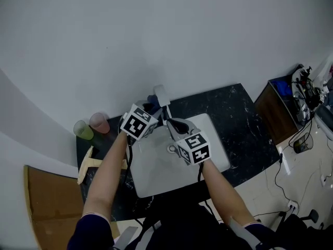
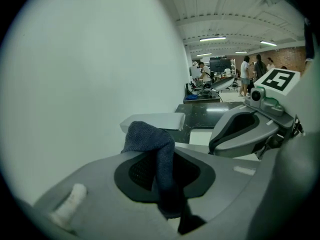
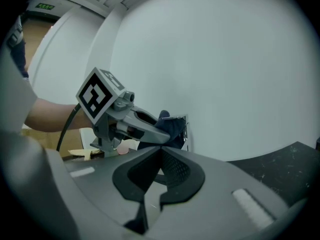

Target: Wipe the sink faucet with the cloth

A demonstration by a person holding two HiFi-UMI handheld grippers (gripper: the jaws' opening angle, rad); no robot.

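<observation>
Between the jaws of the left gripper (image 2: 167, 181), the dark blue cloth (image 2: 150, 136) is being pinched tight, its free fold bulging up and forward past the pads. Just beyond that fold the flat spout of the faucet (image 2: 170, 120) is lying. In the right gripper view the cloth is sitting right against the faucet's metal, though I cannot tell whether it is truly pressing. The right gripper (image 3: 159, 165) is hovering with its jaws closed on nothing, just beside the left one over the sink (image 1: 156, 173), its tips apart from the faucet. Judging by this, the cloth is already picked up and brought to the faucet, so the wiping is either just starting or under way. Rubbing along the spout and its base is looking like what is left.
</observation>
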